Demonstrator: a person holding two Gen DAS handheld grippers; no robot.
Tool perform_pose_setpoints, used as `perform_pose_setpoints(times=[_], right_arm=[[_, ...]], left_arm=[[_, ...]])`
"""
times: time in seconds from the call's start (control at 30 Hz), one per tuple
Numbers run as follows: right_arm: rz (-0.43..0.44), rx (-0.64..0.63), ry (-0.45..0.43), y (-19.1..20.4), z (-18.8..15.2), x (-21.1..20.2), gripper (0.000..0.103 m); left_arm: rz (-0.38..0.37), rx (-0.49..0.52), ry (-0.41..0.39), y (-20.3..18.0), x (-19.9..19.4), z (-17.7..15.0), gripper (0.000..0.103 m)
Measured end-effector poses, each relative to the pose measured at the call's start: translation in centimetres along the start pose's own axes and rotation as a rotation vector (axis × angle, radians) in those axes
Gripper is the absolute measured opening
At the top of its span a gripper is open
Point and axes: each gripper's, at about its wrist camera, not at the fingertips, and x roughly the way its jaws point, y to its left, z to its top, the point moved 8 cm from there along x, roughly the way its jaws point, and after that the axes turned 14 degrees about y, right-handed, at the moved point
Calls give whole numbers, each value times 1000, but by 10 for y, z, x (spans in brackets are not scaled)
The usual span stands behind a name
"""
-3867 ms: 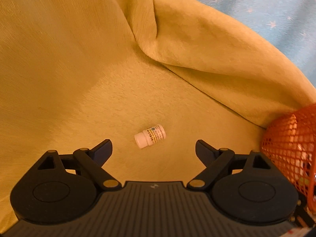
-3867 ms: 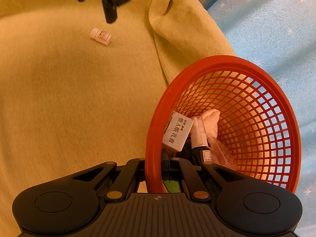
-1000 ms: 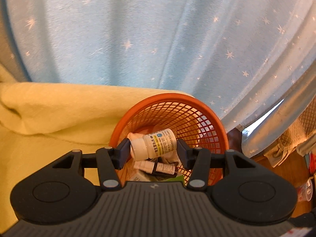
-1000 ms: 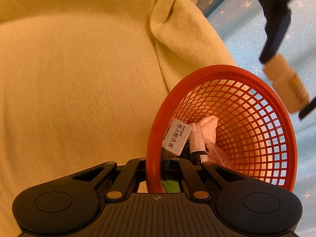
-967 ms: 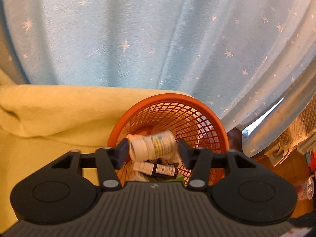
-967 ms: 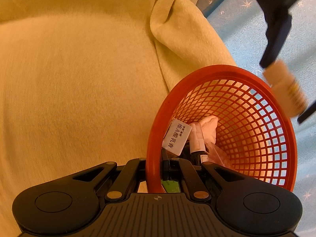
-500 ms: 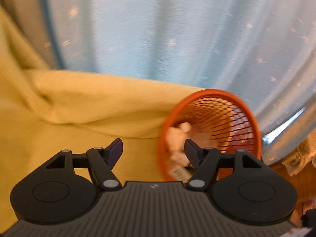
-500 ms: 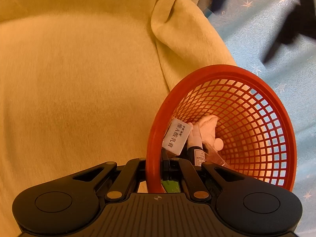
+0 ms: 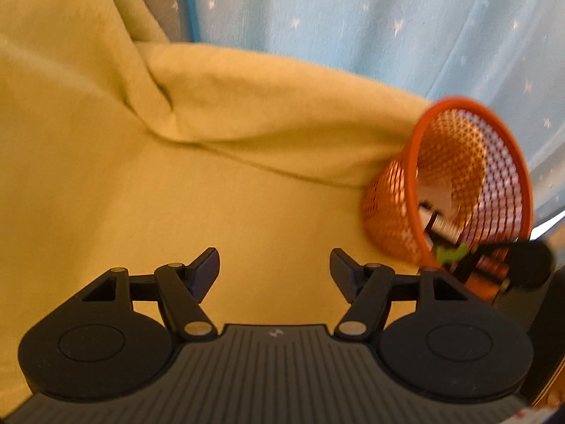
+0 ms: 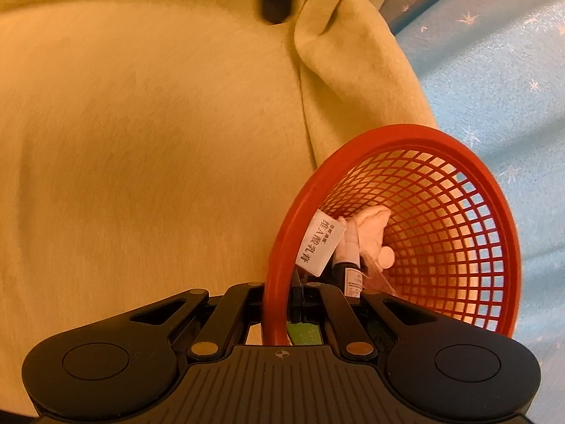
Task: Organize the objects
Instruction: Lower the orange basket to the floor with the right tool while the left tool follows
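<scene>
On the yellow blanket [image 10: 141, 141] my right gripper [image 10: 293, 304] has its fingers clenched on the rim of the orange basket [image 10: 459, 183], which is tipped with its mouth facing my right camera. Inside lie a white box [image 10: 319, 243], a dark bottle [image 10: 349, 272] and a white cap [image 10: 385, 257]. My left gripper [image 9: 274, 270] hangs released, empty, the basket off to its right. Blue starred cloth [image 9: 388, 17] hangs behind.

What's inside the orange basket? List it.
In the orange basket: a white labelled box, a dark dropper bottle, white cloth, a white cap. Anything beneath is hidden.
</scene>
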Motion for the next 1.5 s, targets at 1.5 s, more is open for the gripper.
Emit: perform_pose_setpoints(times=[1.5], right_arm=[[96,-320,-58,123,-129,-176,4]], left_arm=[[-25,-88,82,-52,-60,-203,64]])
